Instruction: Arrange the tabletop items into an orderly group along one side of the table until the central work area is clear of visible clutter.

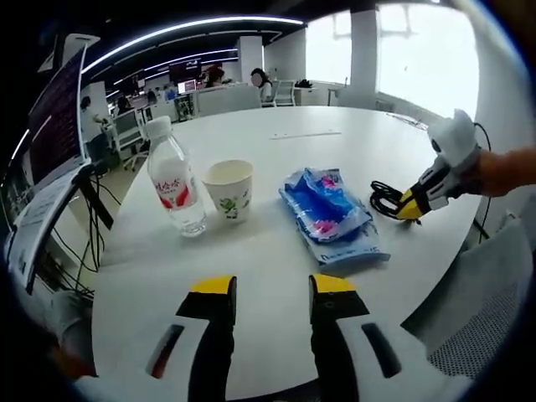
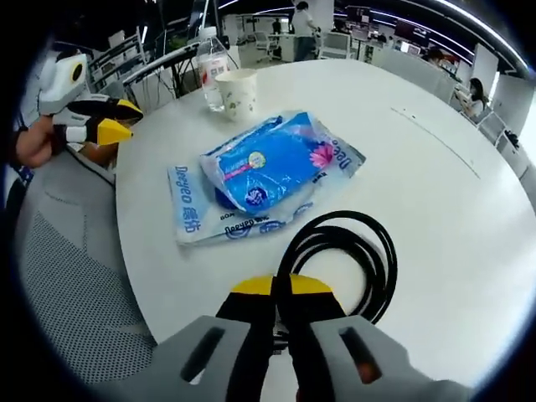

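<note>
- A round white tabletop (image 1: 352, 151) is seen in the left gripper view; four items are spread across it.
- Furthest left, a capped water bottle (image 1: 174, 177) with a red-printed label is observed standing upright, toward the tabletop's left edge.
- Just beside the bottle, to its right, a paper cup (image 1: 229, 189) is found upright and open at the top; whether the two touch cannot be told.
- Nearer the middle, a blue packet of wipes (image 1: 327, 213) is recorded lying flat, apart from the cup.
- Near the right edge, a coiled black cable (image 1: 383, 199) is noted lying on the surface.
- The left gripper (image 1: 272, 289) is held over the near edge; its fingers are released, parted, with nothing between them.
- The right gripper (image 2: 281, 289) is seen with its yellow-tipped fingers clenched on the near part of the cable, whose loop lies just beyond the tips.
</note>
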